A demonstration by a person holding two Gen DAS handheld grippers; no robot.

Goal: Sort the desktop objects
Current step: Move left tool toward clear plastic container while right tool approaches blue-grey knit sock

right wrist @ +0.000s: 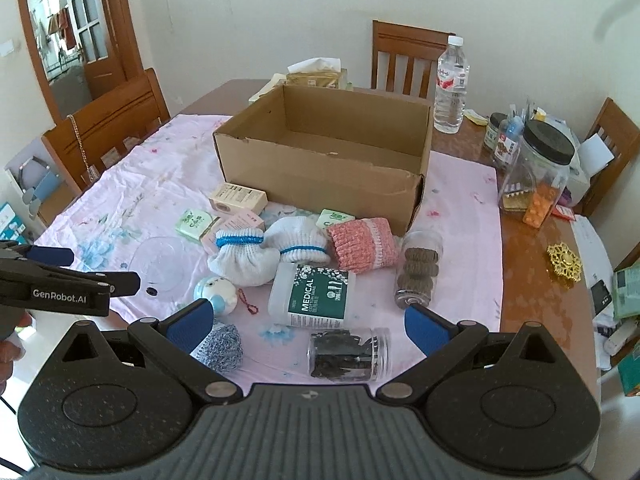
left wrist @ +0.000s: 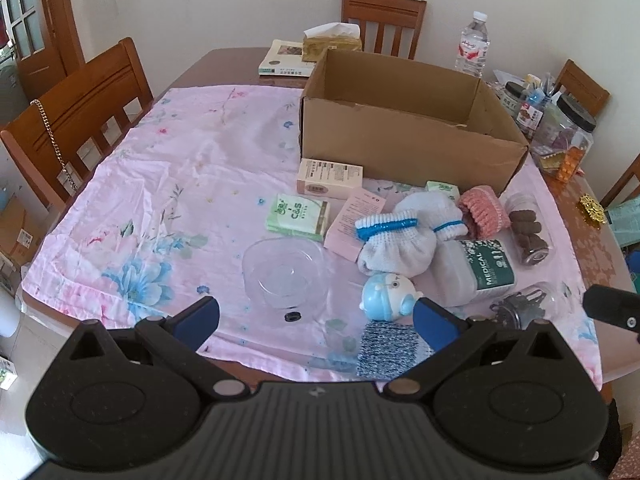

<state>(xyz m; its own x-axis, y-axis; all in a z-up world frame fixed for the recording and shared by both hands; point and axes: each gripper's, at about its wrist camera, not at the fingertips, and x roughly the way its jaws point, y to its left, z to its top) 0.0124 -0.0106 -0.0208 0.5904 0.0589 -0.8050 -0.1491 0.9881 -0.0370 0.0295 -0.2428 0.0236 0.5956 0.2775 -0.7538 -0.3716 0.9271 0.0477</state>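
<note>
left tool (left wrist: 316, 320) released, fingers spread, nothing between them, hovering over the near edge of the pink cloth (left wrist: 160, 184). right tool (right wrist: 308, 324) likewise released and empty. cardboard box (right wrist: 328, 160) stands open on the tabletop (right wrist: 532, 248), far side of the cloth. loose items lie in front of it: clear dish (left wrist: 284, 272), two white socks (right wrist: 244, 256), pink knit (right wrist: 362, 244), cotton swab tub (right wrist: 316, 294), two jars on their sides (right wrist: 418, 268), tissue packs (left wrist: 298, 216), small cartons (left wrist: 330, 178).
</note>
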